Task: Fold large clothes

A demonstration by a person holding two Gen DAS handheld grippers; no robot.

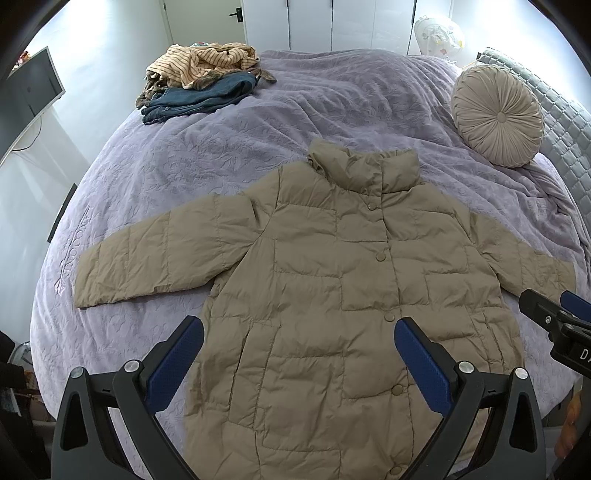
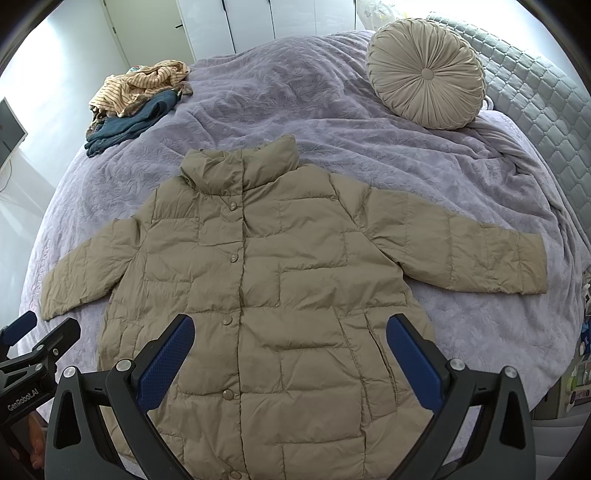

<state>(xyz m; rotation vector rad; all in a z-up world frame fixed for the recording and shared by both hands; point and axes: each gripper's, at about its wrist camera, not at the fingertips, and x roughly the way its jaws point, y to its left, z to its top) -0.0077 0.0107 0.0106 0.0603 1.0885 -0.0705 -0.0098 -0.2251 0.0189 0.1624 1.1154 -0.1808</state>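
A khaki quilted puffer jacket [image 1: 332, 295] [image 2: 266, 280] lies flat and front side up on the lilac bedspread [image 1: 229, 155] [image 2: 332, 122], buttoned, collar away from me, both sleeves spread out to the sides. My left gripper [image 1: 299, 343] hovers open above the jacket's lower body, nothing between its blue pads. My right gripper [image 2: 290, 341] hangs open over the lower front too, empty. The right gripper shows at the right edge of the left wrist view, near the jacket's right sleeve cuff [image 1: 554, 277]; the left gripper's fingers [image 2: 22, 328] show at the left edge of the right wrist view.
A heap of other clothes, striped beige over dark blue [image 1: 203, 81] [image 2: 136, 103], sits at the bed's far left. A round pleated cushion [image 1: 496, 114] [image 2: 424, 74] leans by the quilted headboard [image 2: 546, 110] on the right. White wardrobe doors [image 1: 332, 22] stand beyond the bed.
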